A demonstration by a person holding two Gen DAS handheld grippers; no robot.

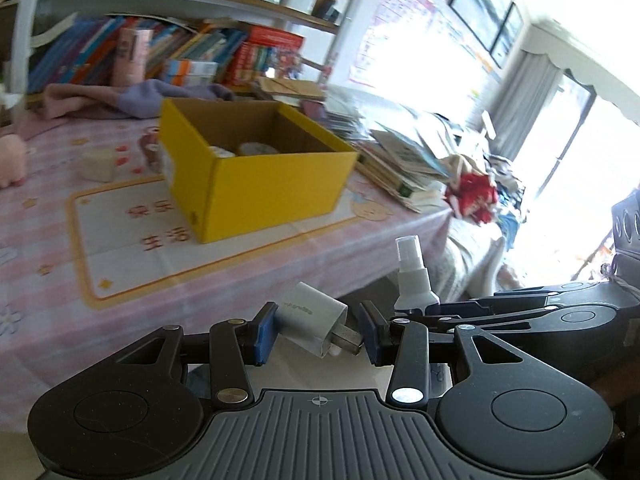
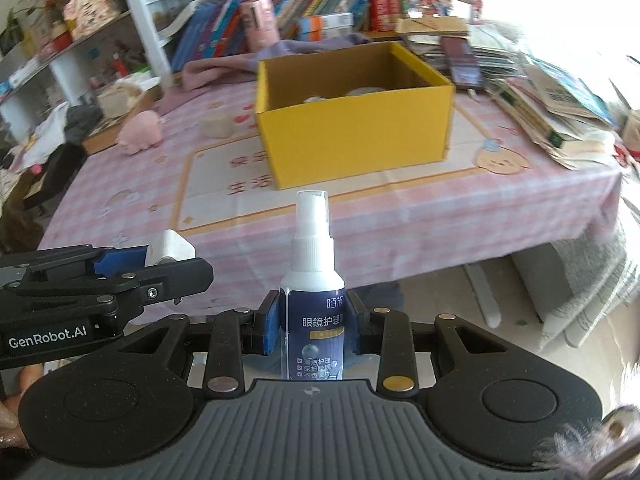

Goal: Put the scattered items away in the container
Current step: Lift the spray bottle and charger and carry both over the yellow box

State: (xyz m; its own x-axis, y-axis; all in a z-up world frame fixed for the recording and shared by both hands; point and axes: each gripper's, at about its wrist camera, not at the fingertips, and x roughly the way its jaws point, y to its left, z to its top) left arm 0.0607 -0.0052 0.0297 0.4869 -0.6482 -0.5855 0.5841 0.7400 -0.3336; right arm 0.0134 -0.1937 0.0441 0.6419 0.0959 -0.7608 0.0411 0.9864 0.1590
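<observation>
An open yellow cardboard box stands on the pink checked tablecloth with a couple of pale round items inside. My left gripper is shut on a white plug charger, held tilted off the table's near edge; that charger also shows at the left of the right wrist view. My right gripper is shut on a white spray bottle with a dark blue label, upright, short of the table edge. The same bottle appears right of the left gripper.
A pale round object and a pink plush pig lie left of the box. Purple cloth, a pink tube and rows of books sit behind it. Piled books and papers crowd the table's right side.
</observation>
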